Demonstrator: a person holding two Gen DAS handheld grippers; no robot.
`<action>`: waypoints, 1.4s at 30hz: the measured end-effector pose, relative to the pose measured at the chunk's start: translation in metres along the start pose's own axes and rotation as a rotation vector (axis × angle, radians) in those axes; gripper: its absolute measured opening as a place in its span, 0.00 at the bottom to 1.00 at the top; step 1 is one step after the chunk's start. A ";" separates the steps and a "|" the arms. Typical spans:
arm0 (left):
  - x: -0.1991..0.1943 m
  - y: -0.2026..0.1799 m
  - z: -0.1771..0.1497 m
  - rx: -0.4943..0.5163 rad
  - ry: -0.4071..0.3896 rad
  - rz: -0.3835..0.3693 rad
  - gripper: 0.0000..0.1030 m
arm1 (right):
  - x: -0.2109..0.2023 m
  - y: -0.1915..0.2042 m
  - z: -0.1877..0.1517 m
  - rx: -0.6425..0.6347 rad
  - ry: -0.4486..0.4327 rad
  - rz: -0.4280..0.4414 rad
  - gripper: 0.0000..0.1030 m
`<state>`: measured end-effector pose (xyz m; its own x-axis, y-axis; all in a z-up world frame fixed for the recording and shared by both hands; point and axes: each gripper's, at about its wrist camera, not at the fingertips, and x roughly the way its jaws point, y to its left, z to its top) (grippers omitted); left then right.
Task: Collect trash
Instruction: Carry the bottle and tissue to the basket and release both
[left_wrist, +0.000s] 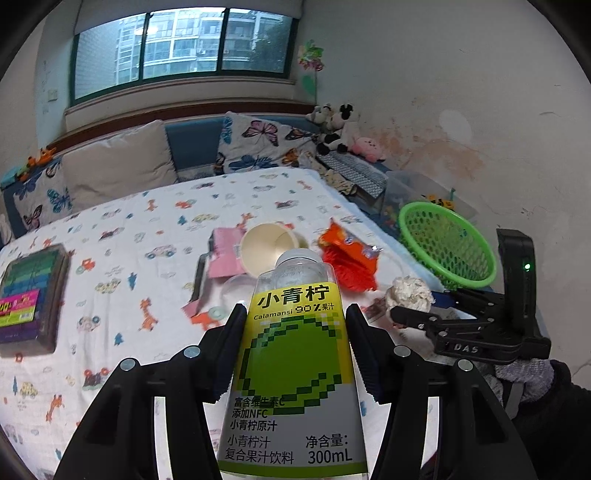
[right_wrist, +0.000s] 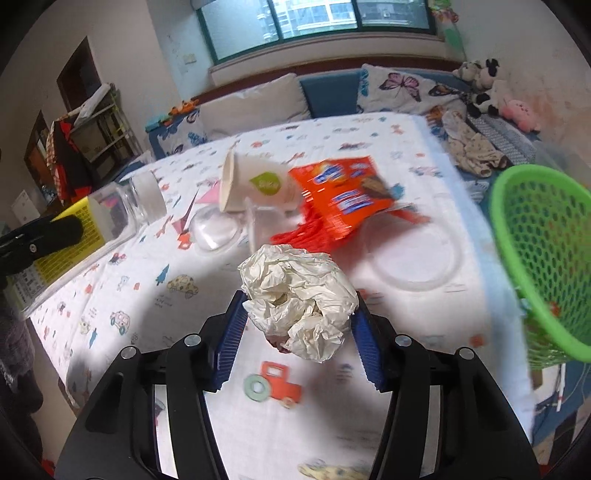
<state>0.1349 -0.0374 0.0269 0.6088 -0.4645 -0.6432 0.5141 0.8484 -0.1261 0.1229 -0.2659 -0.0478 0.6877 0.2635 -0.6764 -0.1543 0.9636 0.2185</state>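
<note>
Left tool (left_wrist: 295, 343) clamps the juice bottle (left_wrist: 295, 369); right tool (right_wrist: 299, 332) pinches the crumpled paper ball (right_wrist: 299, 302). Loosely pinched paper may slip short of the green basket (right_wrist: 546, 258) at three o'clock.

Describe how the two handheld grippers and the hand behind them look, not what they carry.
Both grippers are black plastic with silver round bolts on their linkages. The right gripper has ribbed blue pads on its fingers. The left gripper has dark ribbed pads. Seen from the left camera, the right one bears the white letters DAS and a small green light, and the hand wears a grey knit glove with a dark sleeve.
</note>
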 end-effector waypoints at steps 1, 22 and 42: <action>0.002 -0.004 0.003 0.002 0.000 -0.011 0.52 | -0.007 -0.008 0.001 0.013 -0.013 -0.007 0.55; 0.080 -0.129 0.085 0.187 0.020 -0.199 0.52 | -0.065 -0.189 -0.003 0.248 -0.062 -0.331 0.59; 0.198 -0.247 0.102 0.327 0.214 -0.266 0.52 | -0.107 -0.222 -0.023 0.307 -0.132 -0.364 0.71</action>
<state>0.1903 -0.3644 0.0082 0.3093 -0.5628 -0.7665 0.8194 0.5668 -0.0855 0.0672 -0.5071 -0.0396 0.7451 -0.1151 -0.6570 0.3154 0.9287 0.1950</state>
